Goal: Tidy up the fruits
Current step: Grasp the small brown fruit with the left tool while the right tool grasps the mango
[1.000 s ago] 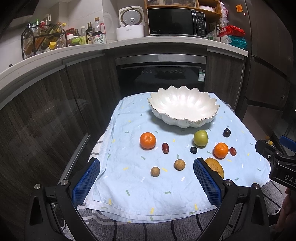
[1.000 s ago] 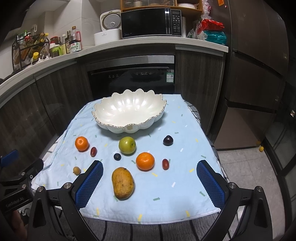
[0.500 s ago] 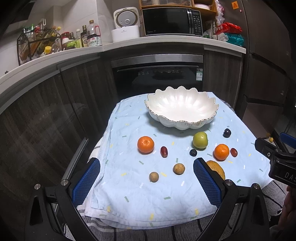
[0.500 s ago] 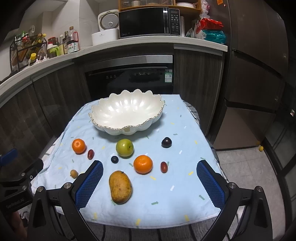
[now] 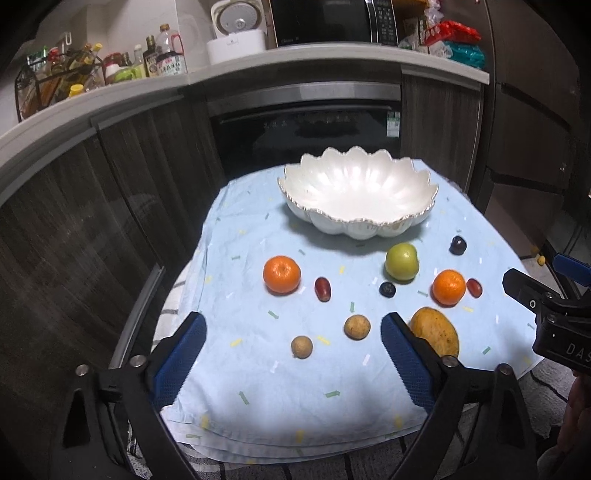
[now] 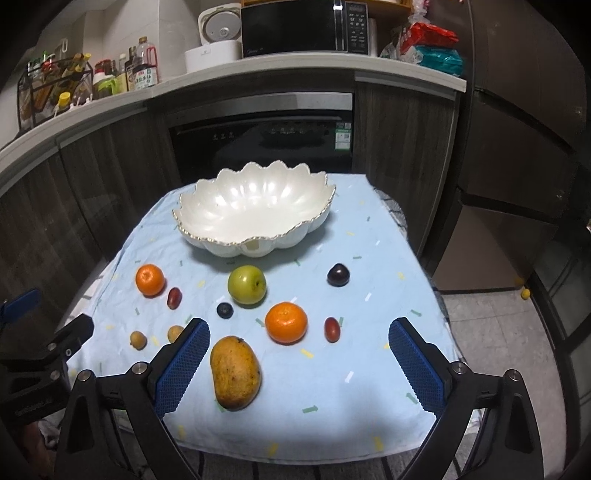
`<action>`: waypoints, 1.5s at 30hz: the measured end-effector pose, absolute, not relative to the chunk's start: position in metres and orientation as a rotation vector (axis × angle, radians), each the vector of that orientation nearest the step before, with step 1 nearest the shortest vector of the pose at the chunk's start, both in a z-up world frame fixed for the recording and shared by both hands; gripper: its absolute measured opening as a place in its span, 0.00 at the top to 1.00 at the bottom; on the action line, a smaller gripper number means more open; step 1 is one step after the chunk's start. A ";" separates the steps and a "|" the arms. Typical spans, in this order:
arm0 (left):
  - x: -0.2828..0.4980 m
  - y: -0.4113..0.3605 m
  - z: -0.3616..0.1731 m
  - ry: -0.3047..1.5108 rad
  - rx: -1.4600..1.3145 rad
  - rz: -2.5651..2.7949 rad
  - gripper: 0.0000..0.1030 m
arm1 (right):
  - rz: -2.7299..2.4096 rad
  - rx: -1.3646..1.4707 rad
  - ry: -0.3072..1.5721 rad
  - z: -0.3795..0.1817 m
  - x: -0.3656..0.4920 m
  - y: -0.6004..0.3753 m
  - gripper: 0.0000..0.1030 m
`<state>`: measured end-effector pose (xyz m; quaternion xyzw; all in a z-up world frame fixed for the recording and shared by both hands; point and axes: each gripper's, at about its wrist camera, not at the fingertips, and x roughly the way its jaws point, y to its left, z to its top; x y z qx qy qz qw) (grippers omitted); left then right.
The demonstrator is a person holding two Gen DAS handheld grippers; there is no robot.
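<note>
A white scalloped bowl [image 5: 391,221] [image 6: 295,232] stands empty at the far side of a light blue cloth [image 5: 258,376]. Loose fruit lies in front of it: two oranges [image 5: 281,274] [image 6: 286,322], a green apple [image 6: 246,285], a mango [image 6: 235,372], two red grapes [image 5: 322,289] [image 6: 332,329], a blueberry [image 6: 224,310], a dark plum [image 6: 338,275] and two small brown longans [image 5: 301,346] [image 5: 357,327]. My left gripper [image 5: 293,363] is open and empty over the near left edge. My right gripper [image 6: 299,365] is open and empty over the near right edge, beside the mango.
A dark oven and cabinets [image 5: 306,129] stand behind the table. The counter above holds bottles [image 5: 162,59], a rice cooker [image 5: 236,33] and a microwave [image 6: 303,26]. Tiled floor [image 6: 491,332] lies to the right. A striped cloth [image 5: 369,465] shows under the blue one.
Both grippers have drawn slightly closer to the table and tilted down; the fruit sits a little lower in both views. Nothing was picked up, and both stay open.
</note>
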<state>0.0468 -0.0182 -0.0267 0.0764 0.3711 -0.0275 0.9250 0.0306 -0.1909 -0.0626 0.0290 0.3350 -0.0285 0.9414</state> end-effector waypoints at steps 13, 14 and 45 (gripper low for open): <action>0.078 -0.008 -0.067 0.905 0.146 -0.085 0.28 | 0.012 0.021 0.778 -0.089 0.060 -0.163 0.08; 0.081 -0.009 -0.072 0.924 0.145 -0.095 0.30 | 0.014 0.019 0.785 -0.091 0.063 -0.161 0.08; 0.119 -0.010 -0.126 1.080 0.160 -0.128 0.63 | 0.063 -0.005 0.982 -0.151 0.100 -0.142 0.30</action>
